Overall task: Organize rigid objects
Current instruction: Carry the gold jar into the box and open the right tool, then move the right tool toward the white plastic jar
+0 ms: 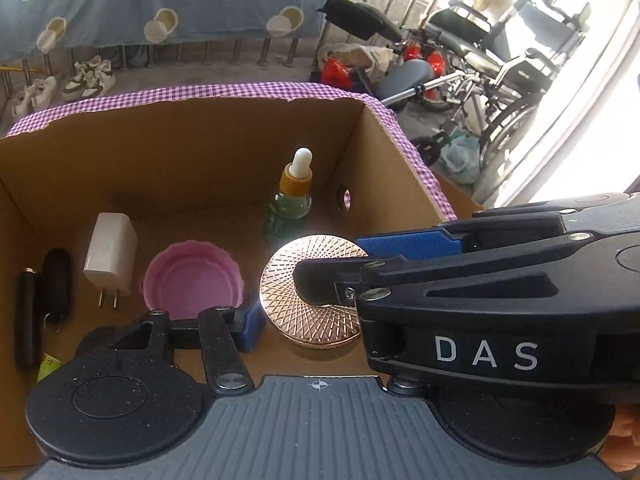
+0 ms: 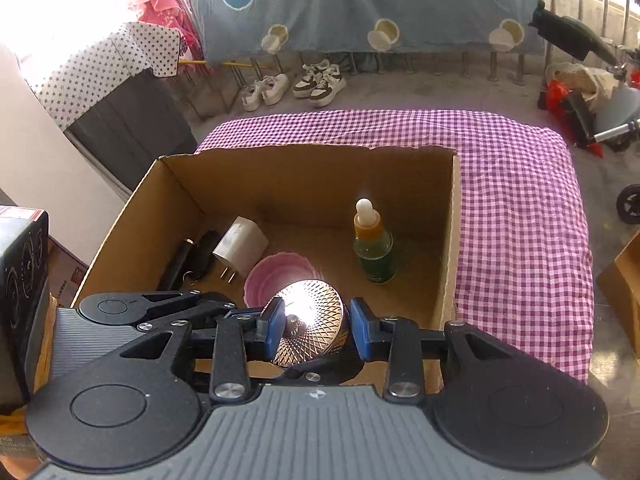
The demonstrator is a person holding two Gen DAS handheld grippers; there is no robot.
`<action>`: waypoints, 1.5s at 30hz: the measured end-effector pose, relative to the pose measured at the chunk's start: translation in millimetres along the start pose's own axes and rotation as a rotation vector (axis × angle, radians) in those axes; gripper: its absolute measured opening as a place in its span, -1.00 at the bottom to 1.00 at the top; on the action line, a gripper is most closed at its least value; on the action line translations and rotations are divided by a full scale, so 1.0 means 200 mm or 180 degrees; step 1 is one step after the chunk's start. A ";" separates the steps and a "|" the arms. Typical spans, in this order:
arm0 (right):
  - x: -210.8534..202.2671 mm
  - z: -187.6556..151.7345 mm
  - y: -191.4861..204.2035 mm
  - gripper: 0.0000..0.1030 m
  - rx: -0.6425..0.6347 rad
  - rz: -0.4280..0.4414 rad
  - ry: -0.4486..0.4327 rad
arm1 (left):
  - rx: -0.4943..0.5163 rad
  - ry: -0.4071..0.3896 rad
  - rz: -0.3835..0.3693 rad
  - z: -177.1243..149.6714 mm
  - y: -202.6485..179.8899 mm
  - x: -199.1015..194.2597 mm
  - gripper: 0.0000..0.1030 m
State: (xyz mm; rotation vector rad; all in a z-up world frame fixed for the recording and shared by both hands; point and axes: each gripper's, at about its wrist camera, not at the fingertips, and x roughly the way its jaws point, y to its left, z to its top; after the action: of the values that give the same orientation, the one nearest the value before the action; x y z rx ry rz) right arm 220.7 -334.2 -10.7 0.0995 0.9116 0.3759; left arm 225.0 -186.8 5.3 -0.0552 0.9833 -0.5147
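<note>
A round rose-gold compact (image 1: 310, 288) with an engraved lid is held over the floor of a cardboard box (image 1: 168, 152). My right gripper (image 2: 316, 326) is shut on the compact (image 2: 310, 320), a blue pad on each side. In the left wrist view the right gripper (image 1: 500, 280) reaches in from the right over the compact. My left gripper (image 1: 304, 312) shows only its left blue fingertip (image 1: 250, 328), beside the compact; its right finger is hidden. The box holds a pink lid (image 1: 194, 280), a white charger (image 1: 110, 258), a green dropper bottle (image 1: 290, 200) and two black items (image 1: 42, 292).
The box (image 2: 452, 240) sits on a purple checked cloth (image 2: 520, 208). Shoes (image 2: 296, 84) and a spotted blue sheet (image 2: 360, 4) lie beyond. Wheelchairs (image 1: 480, 68) stand at the right. A black boxy object (image 2: 20, 288) is at the left.
</note>
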 end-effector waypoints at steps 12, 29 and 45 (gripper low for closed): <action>0.05 0.03 -0.06 -0.27 -0.0105 -0.0037 -0.0083 | -0.0276 0.0168 -0.0115 0.04 0.03 0.08 0.10; -0.19 -0.03 -0.08 -0.25 0.0102 0.0148 -0.0489 | -0.0010 -0.0165 -0.0156 0.00 -0.07 -0.06 0.35; -0.85 -0.50 0.10 0.40 0.0334 0.0494 -0.1420 | 0.0623 -0.0948 -0.0125 -0.39 -0.06 -0.81 0.98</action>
State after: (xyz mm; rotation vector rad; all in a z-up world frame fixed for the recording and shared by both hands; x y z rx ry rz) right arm 41.5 -383.6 61.4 0.3383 0.4828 0.4282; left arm 85.8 -112.8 91.2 0.0242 0.6392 -0.6172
